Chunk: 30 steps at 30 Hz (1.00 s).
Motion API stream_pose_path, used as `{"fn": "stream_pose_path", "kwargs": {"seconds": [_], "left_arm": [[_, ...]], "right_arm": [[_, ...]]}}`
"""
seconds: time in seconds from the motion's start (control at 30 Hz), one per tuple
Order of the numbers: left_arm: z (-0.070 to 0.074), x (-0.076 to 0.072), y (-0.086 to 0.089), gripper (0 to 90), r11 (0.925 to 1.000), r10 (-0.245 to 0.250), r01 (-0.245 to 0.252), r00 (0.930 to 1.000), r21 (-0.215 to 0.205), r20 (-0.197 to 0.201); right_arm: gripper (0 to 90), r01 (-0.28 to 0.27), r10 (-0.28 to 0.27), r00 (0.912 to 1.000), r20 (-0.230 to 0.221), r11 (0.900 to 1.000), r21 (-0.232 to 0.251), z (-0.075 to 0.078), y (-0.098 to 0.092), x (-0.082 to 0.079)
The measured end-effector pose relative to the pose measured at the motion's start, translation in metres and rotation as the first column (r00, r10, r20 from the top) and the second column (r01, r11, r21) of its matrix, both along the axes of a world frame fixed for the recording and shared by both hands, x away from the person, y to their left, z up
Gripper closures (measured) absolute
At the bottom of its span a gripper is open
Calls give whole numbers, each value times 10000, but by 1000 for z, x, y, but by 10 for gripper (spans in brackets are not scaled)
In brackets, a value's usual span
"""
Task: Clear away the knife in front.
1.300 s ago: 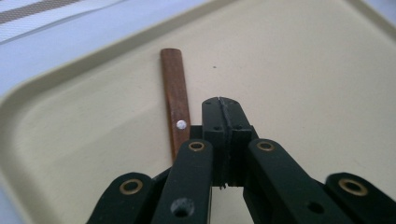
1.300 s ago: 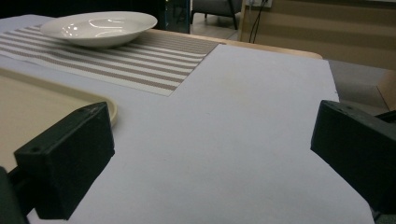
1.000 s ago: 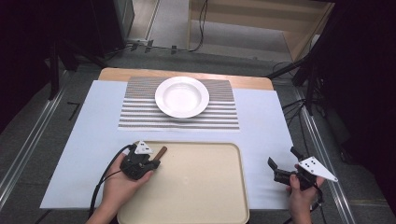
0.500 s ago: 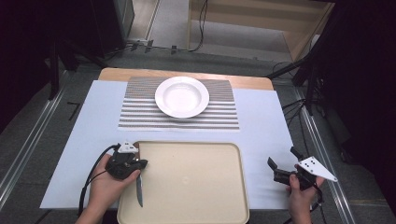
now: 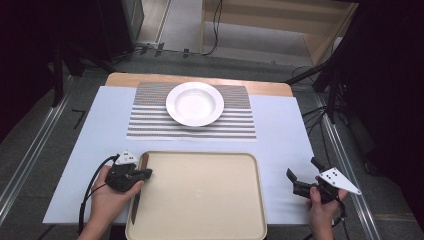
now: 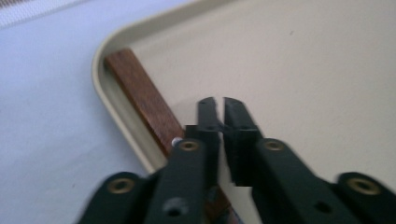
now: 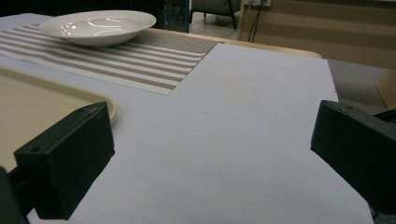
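Left gripper (image 5: 131, 175) sits over the tray's (image 5: 200, 200) left rim; fingers (image 6: 208, 109) nearly closed with a thin slit between them, nothing visibly between the tips. Knife (image 5: 138, 187) lies along the tray's inner left edge, wooden handle (image 6: 142, 98) toward the plate (image 5: 194, 103), partly under the gripper. Right gripper (image 5: 306, 186) rests on the table right of the tray, fingers (image 7: 65, 163) wide apart, empty. Risk: the knife is jammed flat against the rim, so a grasp may skid off or lift the tray.
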State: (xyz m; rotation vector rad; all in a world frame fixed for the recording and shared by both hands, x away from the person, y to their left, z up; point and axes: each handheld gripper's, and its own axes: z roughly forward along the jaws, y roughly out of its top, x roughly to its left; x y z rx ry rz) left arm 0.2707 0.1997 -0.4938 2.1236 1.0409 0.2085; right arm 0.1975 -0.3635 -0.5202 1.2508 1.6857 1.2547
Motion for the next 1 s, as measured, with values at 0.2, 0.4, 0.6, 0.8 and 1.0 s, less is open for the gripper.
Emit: {"fn": "stream_pose_path", "kwargs": {"seconds": [0.2,0.4,0.6,0.8,1.0], "left_arm": [[6,-7,8,506,9971,509,-427,9896,-635,1343],[11,-11,22,342,9870,736,-427,9770,-1549,2001],[12,-14,32,91,9862,932,-584,9694,-1552,2273],[11,-15,48,0,9812,1070,-628,9640,-1827,2436],[9,-19,63,0,9810,1271,-801,9536,-1769,2729]], "right_arm": [[0,1,-1,10000,-3,10000,-12,0,0,0],[0,-4,4,10000,8,10000,4,0,0,0],[0,-3,3,10000,10,10000,1,0,0,0],[0,8,-8,10000,-10,10000,6,0,0,0],[0,0,0,10000,4,10000,9,0,0,0]]}}
